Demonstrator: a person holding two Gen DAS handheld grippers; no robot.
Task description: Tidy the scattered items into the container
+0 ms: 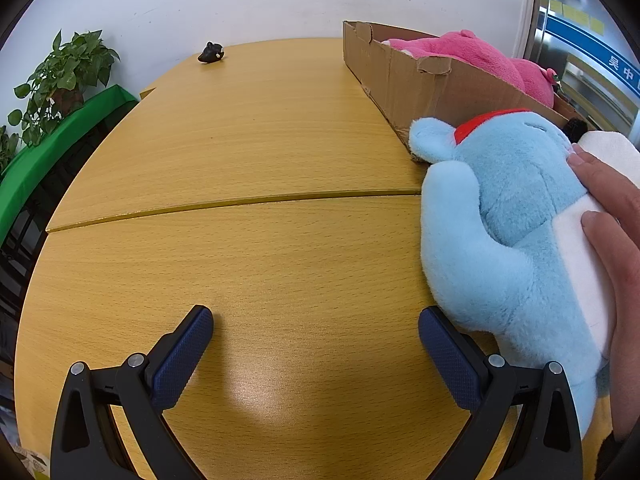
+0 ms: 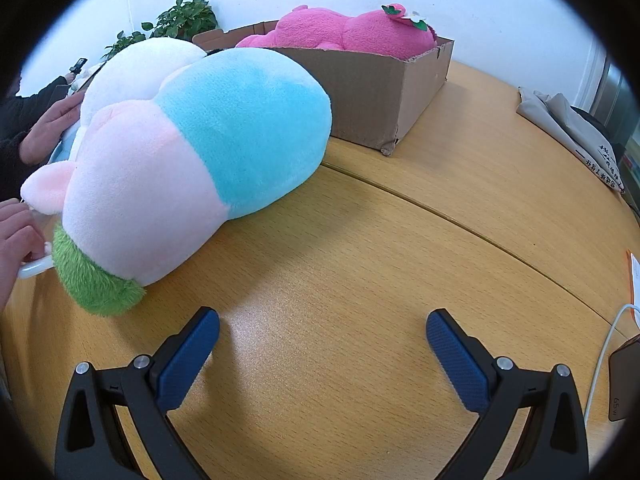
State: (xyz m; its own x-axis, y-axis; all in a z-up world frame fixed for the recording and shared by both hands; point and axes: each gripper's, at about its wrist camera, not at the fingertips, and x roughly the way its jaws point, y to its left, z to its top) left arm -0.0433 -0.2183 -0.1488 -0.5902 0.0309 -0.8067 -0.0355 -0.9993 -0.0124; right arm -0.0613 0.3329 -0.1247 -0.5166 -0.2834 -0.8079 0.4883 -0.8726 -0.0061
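A cardboard box (image 1: 404,80) stands at the back right of the wooden table (image 1: 260,152) with a pink plush (image 1: 460,54) lying in it; the box (image 2: 372,96) and pink plush (image 2: 348,32) also show in the right wrist view. A light-blue plush with a red collar (image 1: 508,220) lies on the table in front of the box, with a bare hand (image 1: 612,232) on it. My left gripper (image 1: 316,340) is open and empty, its right finger just beside that plush. A large pink, blue and green plush (image 2: 188,168) lies left of my open, empty right gripper (image 2: 323,340).
A small black object (image 1: 211,53) sits at the table's far edge. Potted plants (image 1: 64,76) stand at the left. A white plush (image 2: 140,64) lies behind the big one. Grey cloth (image 2: 572,128), a white cable (image 2: 600,360) and a charger (image 2: 624,380) lie at the right. A hand (image 2: 16,240) shows at the left edge.
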